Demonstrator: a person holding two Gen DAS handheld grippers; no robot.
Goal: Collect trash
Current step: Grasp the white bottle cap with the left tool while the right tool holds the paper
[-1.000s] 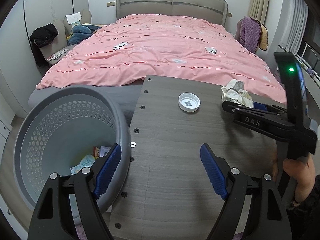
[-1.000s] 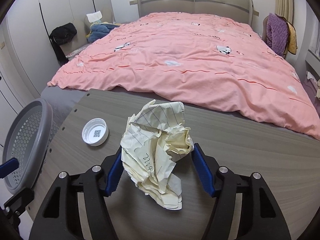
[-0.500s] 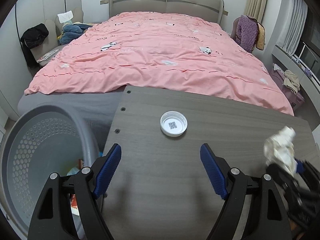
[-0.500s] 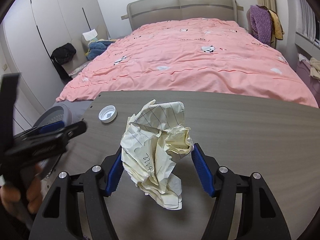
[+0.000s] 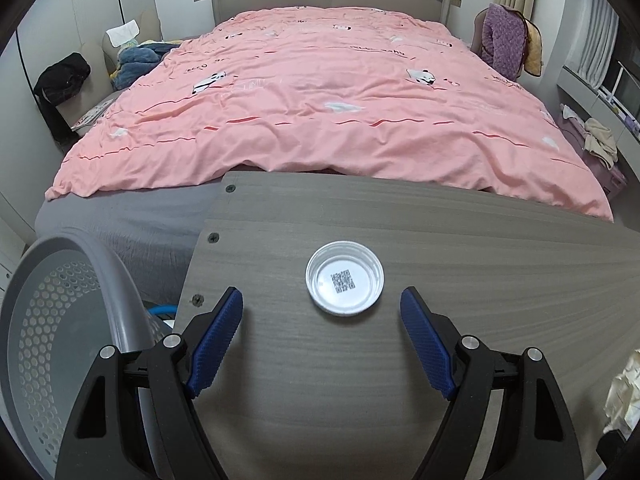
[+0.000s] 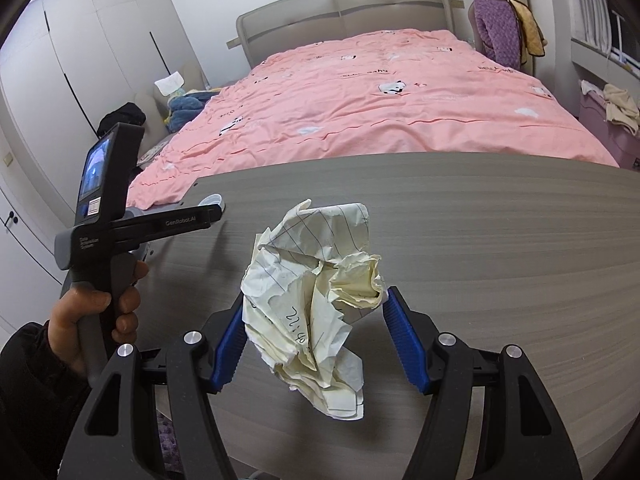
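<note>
Paper: crumpled lined cream wad (image 6: 316,312), long axis upright, hung above the counter (image 6: 500,248).
Right claw (image 6: 316,344): clamped on the wad.
Left claw (image 5: 322,332): spread wide, empty, just short of the white cap (image 5: 345,283), which lay open side up.

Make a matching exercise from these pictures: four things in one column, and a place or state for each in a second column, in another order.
1. white cap
2. crumpled paper
3. grey basket
4. purple garment

a. beside the table's left edge
b. lying on the table, open side up
c. hanging at the bed's far right
d. held between the right gripper's fingers

Pairs: 1-b, 2-d, 3-a, 4-c
</note>
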